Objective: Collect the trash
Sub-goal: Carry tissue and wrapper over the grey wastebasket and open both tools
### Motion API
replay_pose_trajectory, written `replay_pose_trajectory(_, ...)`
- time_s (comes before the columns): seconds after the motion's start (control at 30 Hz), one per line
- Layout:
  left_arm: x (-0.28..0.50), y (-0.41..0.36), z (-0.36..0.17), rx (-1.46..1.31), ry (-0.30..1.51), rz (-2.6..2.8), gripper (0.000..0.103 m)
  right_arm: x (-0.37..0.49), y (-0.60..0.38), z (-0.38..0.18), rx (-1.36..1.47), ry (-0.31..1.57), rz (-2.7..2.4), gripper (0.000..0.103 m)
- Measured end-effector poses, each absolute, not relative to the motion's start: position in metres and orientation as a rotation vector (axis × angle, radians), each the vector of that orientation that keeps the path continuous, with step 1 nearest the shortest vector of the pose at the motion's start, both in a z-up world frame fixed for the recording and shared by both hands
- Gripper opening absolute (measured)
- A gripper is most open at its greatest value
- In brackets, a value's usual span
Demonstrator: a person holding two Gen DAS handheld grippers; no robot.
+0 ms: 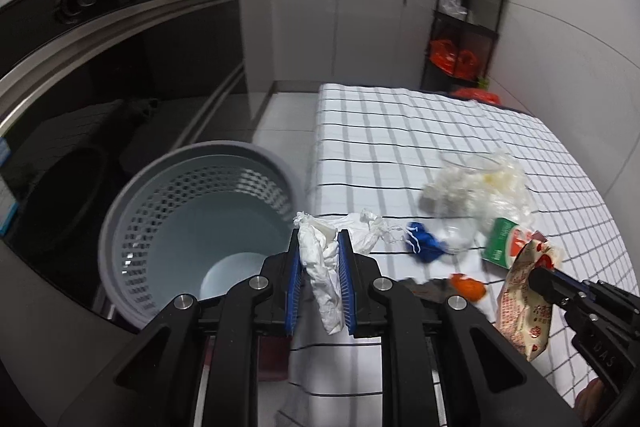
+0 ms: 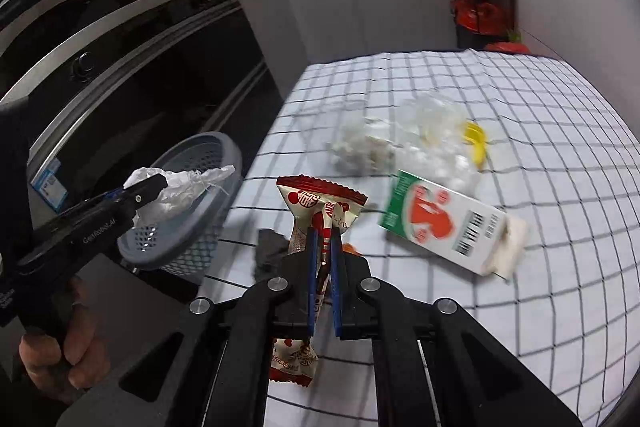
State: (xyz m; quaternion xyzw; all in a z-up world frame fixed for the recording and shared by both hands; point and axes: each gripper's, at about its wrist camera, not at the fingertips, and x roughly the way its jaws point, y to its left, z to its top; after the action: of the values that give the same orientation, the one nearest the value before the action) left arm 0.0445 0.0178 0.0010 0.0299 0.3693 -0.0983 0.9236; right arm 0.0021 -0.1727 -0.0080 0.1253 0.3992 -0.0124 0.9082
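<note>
Nearest the left wrist camera, the left gripper [image 1: 322, 235] is pinching a crumpled white tissue [image 1: 324, 275] between its ribbed blue pads [image 1: 346, 287]; the jaws are standing narrow, and the soft, creased paper is bulging above the tips and hanging in a limp tail below them. In the right wrist view, the right gripper [image 2: 324, 231] is likewise closing narrowly on a glossy red-and-cream snack wrapper [image 2: 320, 203], whose crimped, saw-toothed top edge is fanning out beyond the tips while its other end is dangling under the jaws.

Ahead and to the right of both pairs of jaws, a table under a white cloth with a thin dark grid [image 2: 560, 187] is spreading away. Left of and below the left jaws, a round grey plastic basket [image 1: 132, 227] with a perforated lattice wall and a smooth pale bottom is gaping open; the tissue is sitting just to the right of its rim.

On the cloth beyond the right jaws, a flat green-and-white carton [image 2: 444, 223] with a red picture and a barcode is lying on its side. Behind it, a heap of crinkled clear plastic [image 2: 404, 143] is resting, with a small yellow piece [image 2: 476, 143] touching its right edge. Right of the left jaws, a small blue-and-white crumpled scrap [image 1: 424, 245] is lying on the cloth, and nearer, a small orange bit [image 1: 466, 285], blurred.
</note>
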Motion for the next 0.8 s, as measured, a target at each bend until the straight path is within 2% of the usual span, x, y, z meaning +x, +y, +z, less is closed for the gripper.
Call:
replay_pose_trajectory(0.37, 0.067, 0.092, -0.005, 0.029, 0.756, 0.004, 0.018, 0.084, -0.093, 0.008, 0.164, 0.817, 0.193, 0.006)
replay_pose_trajectory(0.8, 0.107, 0.134, -0.022, 0.034, 0.787, 0.128, 0.018, 0.173, -0.039, -0.036, 0.192, 0.968, 0.328, 0.006)
